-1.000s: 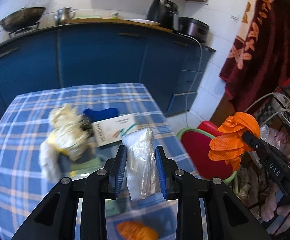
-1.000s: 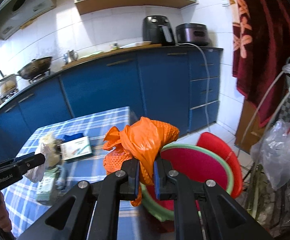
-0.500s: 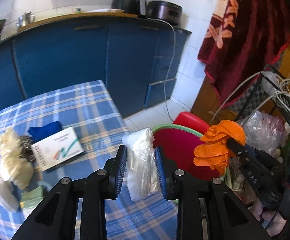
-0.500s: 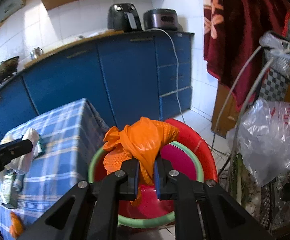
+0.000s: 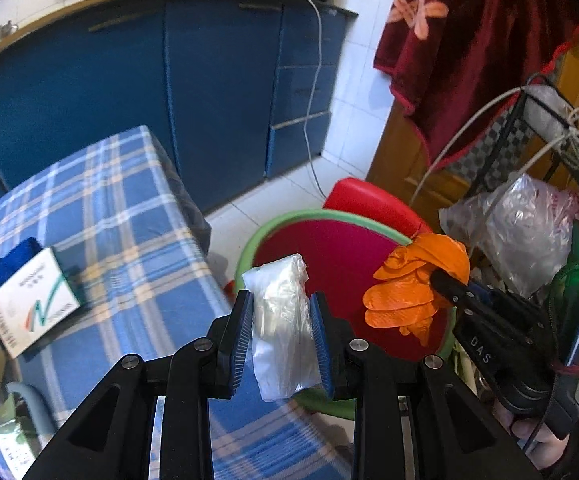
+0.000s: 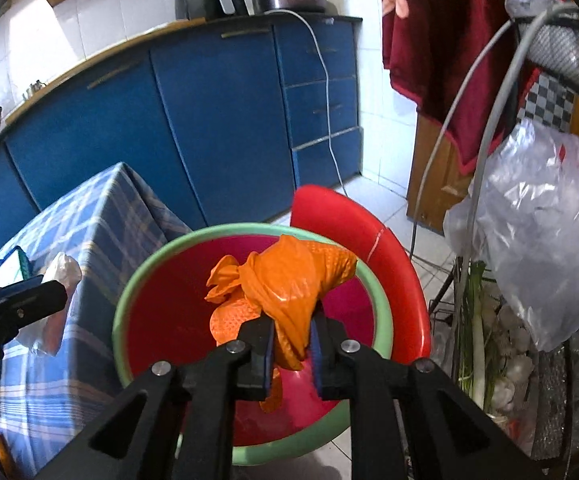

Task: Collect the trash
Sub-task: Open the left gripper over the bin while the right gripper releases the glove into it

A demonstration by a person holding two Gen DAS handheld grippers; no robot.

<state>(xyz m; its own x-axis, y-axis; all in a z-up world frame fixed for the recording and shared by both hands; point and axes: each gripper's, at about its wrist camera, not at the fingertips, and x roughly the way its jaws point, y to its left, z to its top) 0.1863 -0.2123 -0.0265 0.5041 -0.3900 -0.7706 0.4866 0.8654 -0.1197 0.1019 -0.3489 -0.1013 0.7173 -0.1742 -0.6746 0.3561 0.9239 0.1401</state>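
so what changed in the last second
Both claws swung from over the blue checked table to the green-rimmed red bin. The right claw is opening around the crumpled orange glove. The left claw stays clamped on the clear plastic bag.

The left gripper (image 5: 281, 334) is angling downward, its blue-padded jaws pressing on a crumpled clear plastic bag (image 5: 283, 326). The right gripper (image 6: 291, 346) is also tilting downward, its jaws opening with a bunched orange rubber glove (image 6: 289, 284) between them.
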